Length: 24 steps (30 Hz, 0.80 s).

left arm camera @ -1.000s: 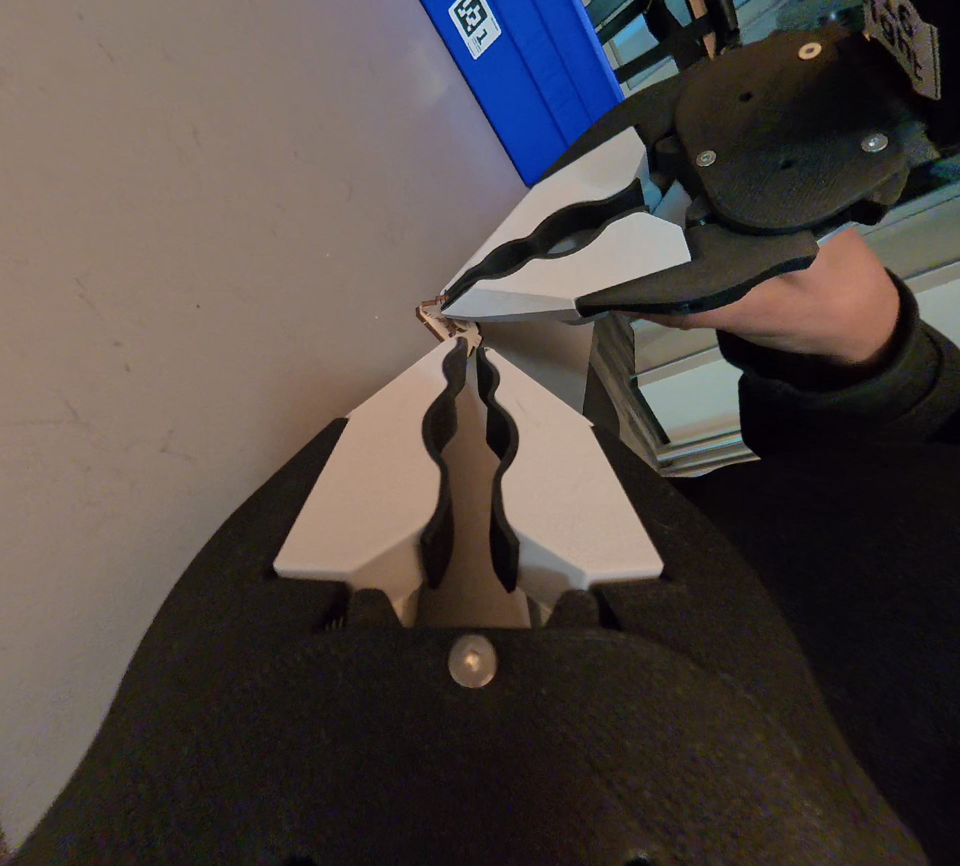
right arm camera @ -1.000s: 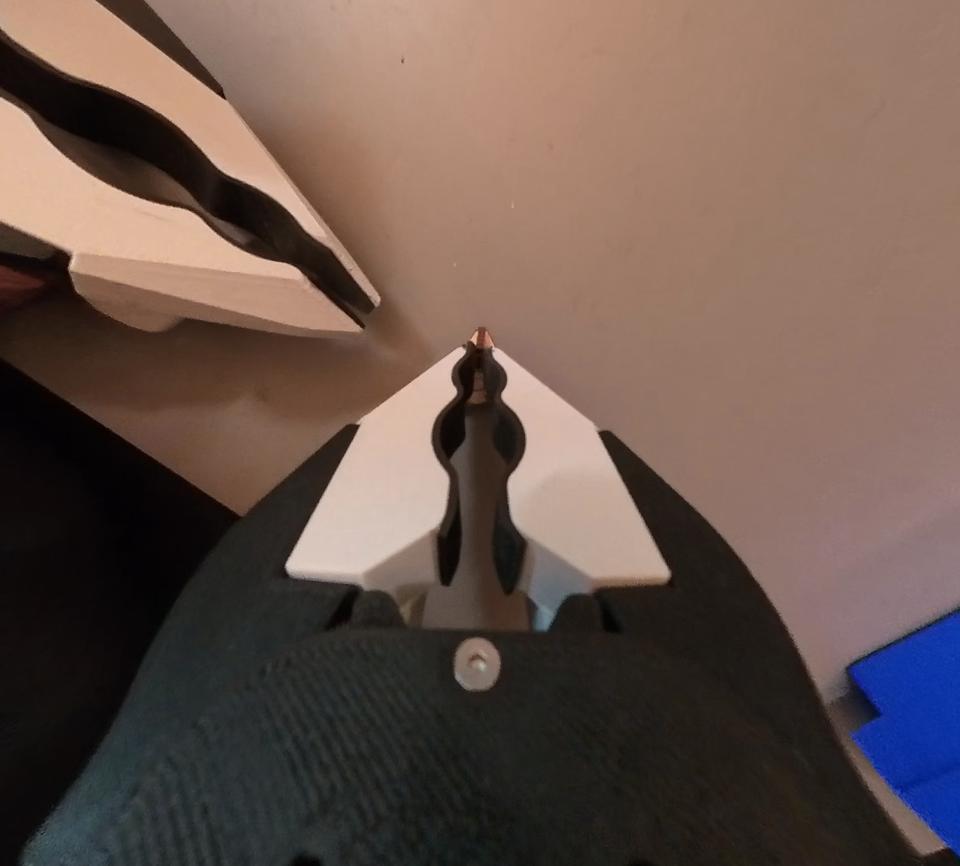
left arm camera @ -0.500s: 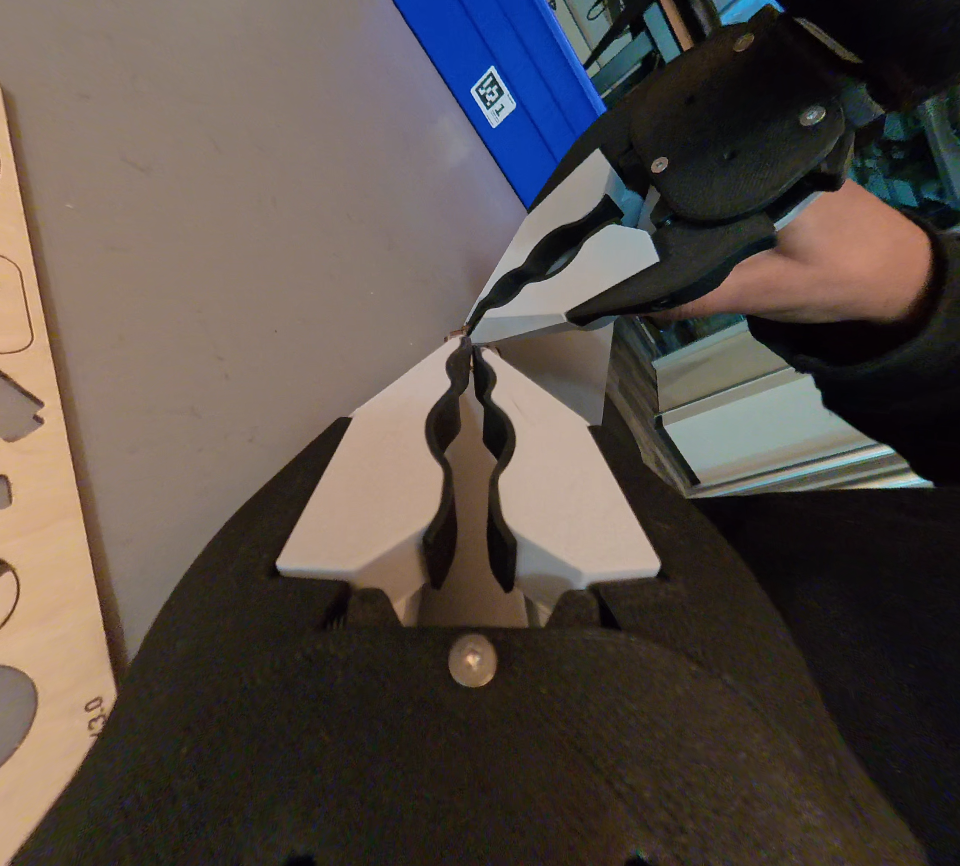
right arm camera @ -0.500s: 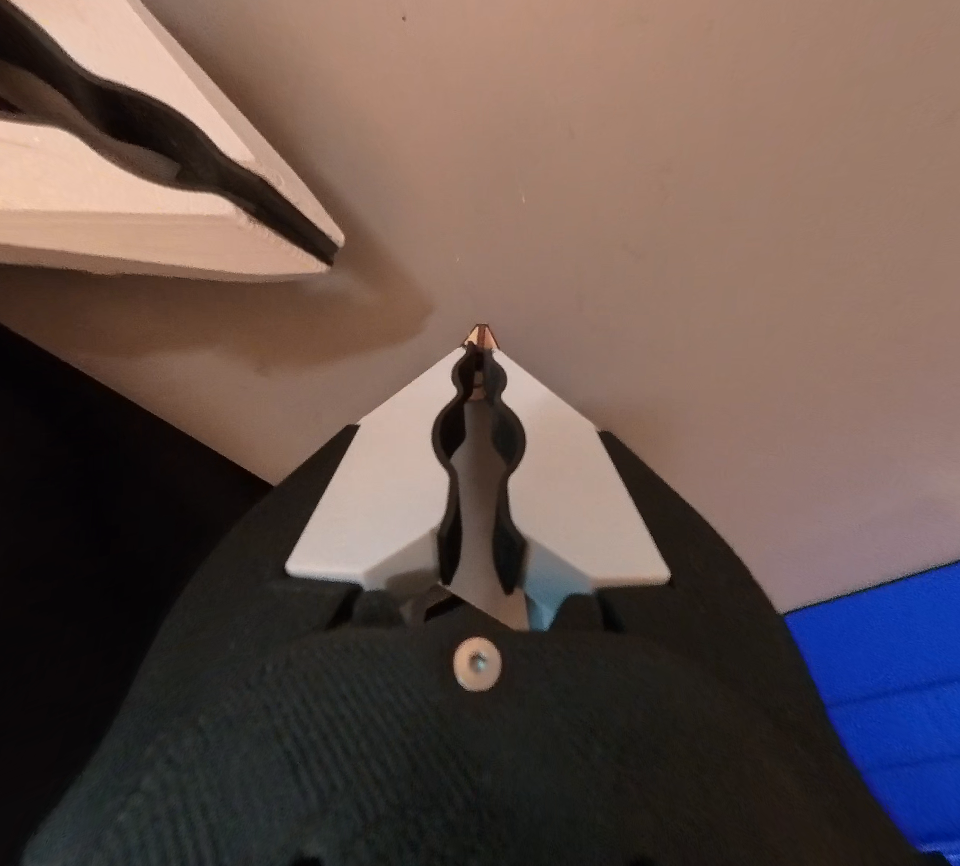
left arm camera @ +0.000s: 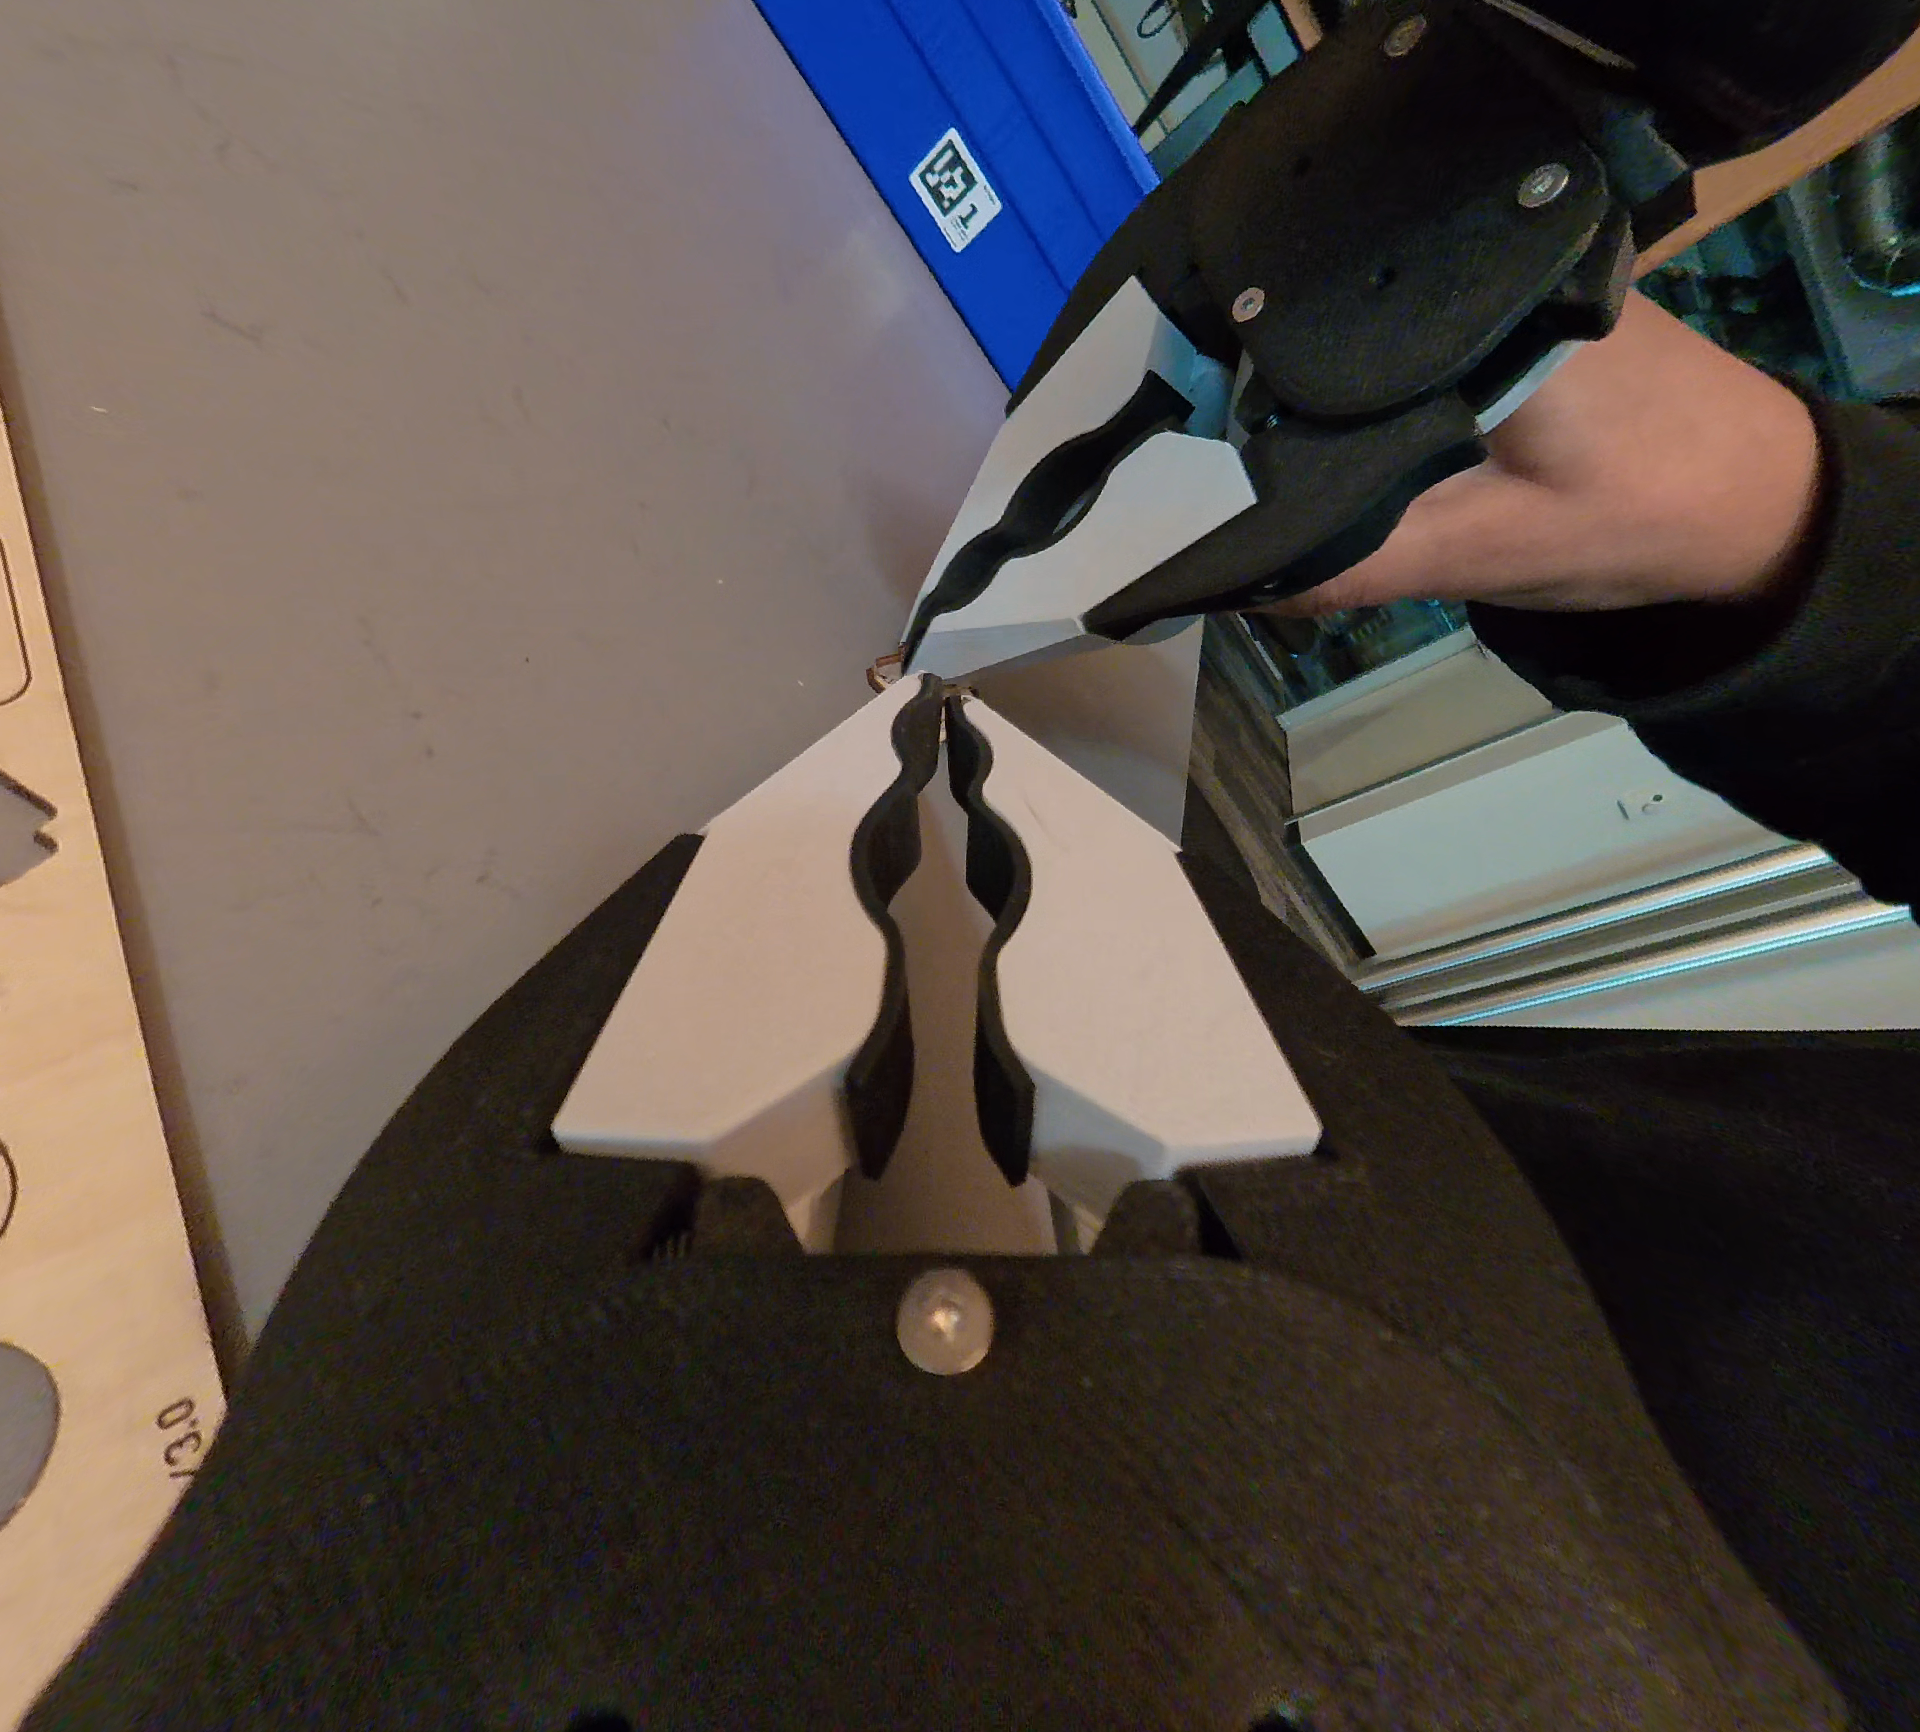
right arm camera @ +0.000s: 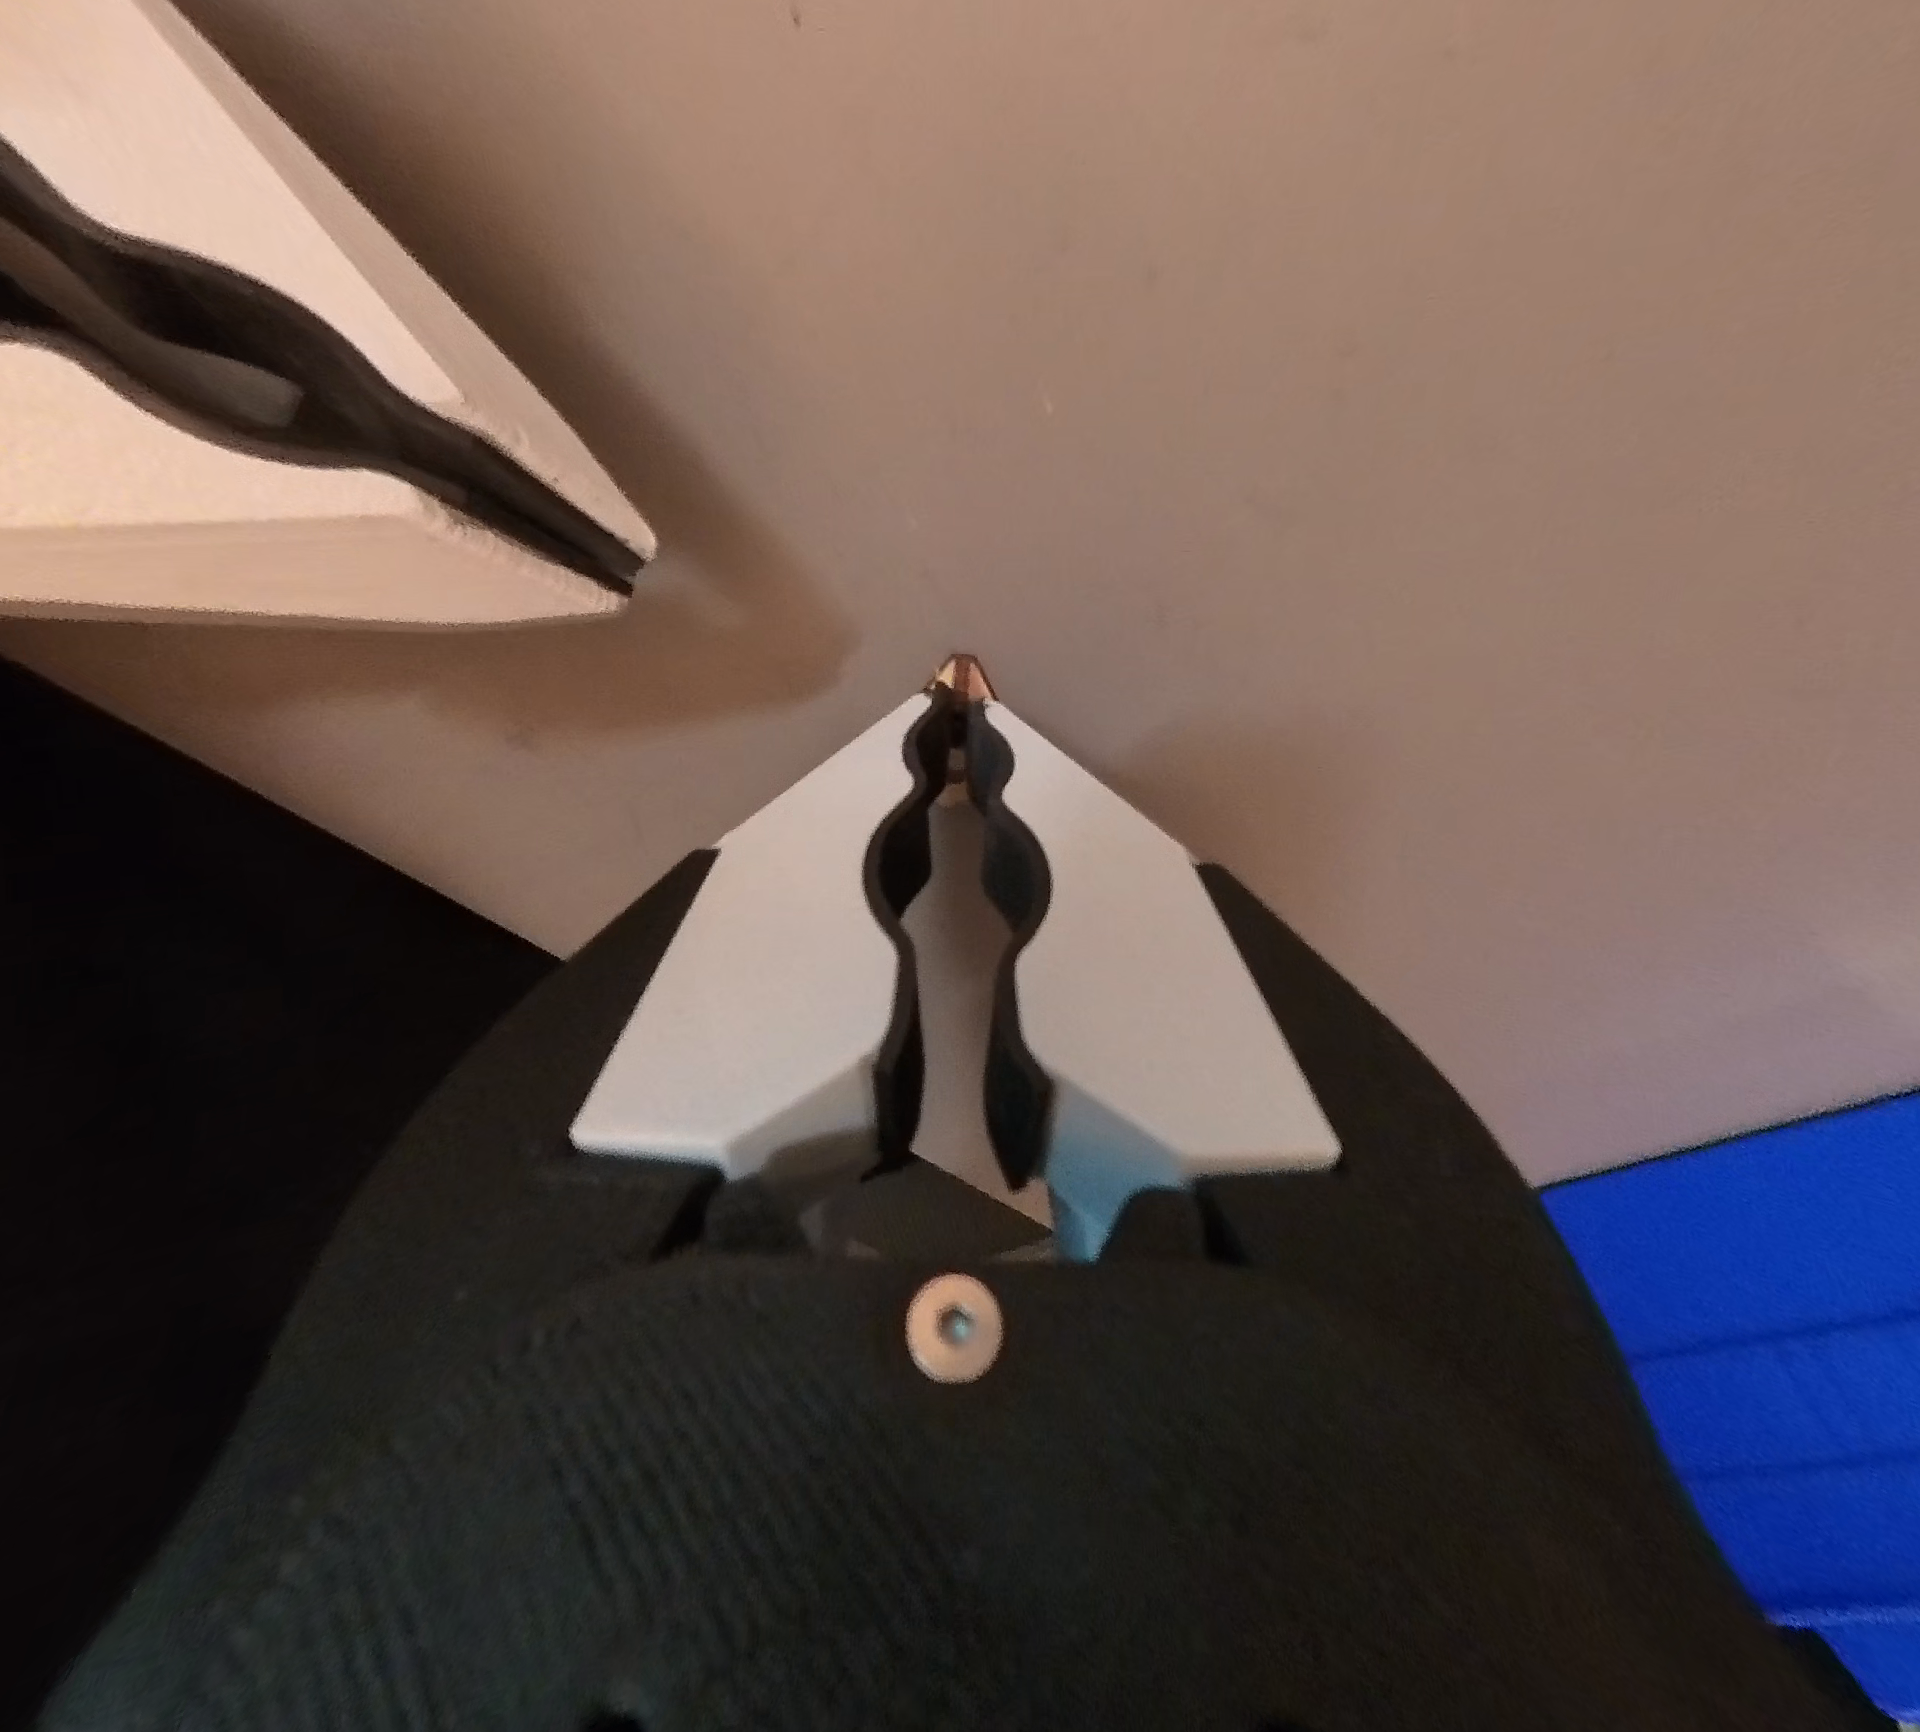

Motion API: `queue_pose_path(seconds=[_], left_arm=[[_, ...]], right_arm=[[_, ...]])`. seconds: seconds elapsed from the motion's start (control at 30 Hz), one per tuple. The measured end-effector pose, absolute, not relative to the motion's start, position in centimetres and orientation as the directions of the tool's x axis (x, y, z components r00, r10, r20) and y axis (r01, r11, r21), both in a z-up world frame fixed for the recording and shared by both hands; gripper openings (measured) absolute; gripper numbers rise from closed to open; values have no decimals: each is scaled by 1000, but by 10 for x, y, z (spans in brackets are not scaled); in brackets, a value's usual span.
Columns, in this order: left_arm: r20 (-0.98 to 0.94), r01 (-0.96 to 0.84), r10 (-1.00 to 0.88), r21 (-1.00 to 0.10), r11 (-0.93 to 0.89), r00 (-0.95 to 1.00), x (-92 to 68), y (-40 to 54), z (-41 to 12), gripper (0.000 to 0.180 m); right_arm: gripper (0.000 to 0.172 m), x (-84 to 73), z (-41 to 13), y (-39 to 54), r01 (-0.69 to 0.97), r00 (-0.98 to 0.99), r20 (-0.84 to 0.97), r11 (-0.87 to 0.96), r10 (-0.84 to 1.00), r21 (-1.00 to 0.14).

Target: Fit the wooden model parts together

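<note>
Over the grey table (left arm camera: 436, 352), near its edge, the two tools meet tip to tip. The right tool (right arm camera: 961, 714) is closed on a small, thin brown wooden piece (right arm camera: 964, 676); its black pads (right arm camera: 989, 752) pinch it, and only a pointed end pokes out past the tips at 12 o'clock. In the left wrist view that same tool (left arm camera: 914, 643) comes in from 2 o'clock, gripped by a bare hand (left arm camera: 1579, 519) in a dark sleeve, with a sliver of the piece (left arm camera: 881, 670) showing just beyond its tips.

The left tool (left arm camera: 940, 695) has its jaws drawn narrow, tips all but meeting, right against the right tool's tips. Something small and pale (left arm camera: 961, 695) sits at its tips, but whether it is pinched there I cannot tell.

My judgement: the wooden piece is very light, stiff and thin, likely brittle at its points and easy to snap or flick away. It is best held flat across its faces, close to the middle.

At 1 o'clock stands a blue bin (left arm camera: 935, 51) with a square marker; at 9 o'clock lies a plywood sheet (left arm camera: 73, 1111) with cut-out shapes.
</note>
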<state>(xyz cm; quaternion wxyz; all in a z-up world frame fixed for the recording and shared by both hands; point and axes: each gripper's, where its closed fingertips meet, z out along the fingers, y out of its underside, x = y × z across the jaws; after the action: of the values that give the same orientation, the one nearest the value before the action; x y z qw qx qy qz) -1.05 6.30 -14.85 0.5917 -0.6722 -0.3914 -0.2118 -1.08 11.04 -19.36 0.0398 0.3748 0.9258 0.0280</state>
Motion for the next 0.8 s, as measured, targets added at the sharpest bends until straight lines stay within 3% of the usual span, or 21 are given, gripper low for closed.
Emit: queue_pose_path(seconds=[0.33, 0.43, 0.47, 0.6, 0.8], left_arm=[[756, 782, 265, -624, 12, 599, -11, 63, -148, 0], [757, 782, 264, -623, 12, 598, -11, 63, -148, 0], [758, 783, 263, -621, 13, 597, -11, 62, -148, 0], [760, 787, 267, -617, 12, 592, -11, 63, -148, 0], [764, 789, 266, -614, 21, 587, -12, 62, -148, 0]], right_arm=[[0, -14, -196, 112, 690, -720, -36, 720, 693, 72], [2, -25, -189, 109, 663, -749, 0, 749, 663, 7], [11, -27, -184, 103, 666, -746, -24, 745, 666, -28], [15, -39, -162, 92, 686, -725, -87, 705, 683, -180], [18, -34, -159, 105, 658, -732, -28, 695, 681, -289]])
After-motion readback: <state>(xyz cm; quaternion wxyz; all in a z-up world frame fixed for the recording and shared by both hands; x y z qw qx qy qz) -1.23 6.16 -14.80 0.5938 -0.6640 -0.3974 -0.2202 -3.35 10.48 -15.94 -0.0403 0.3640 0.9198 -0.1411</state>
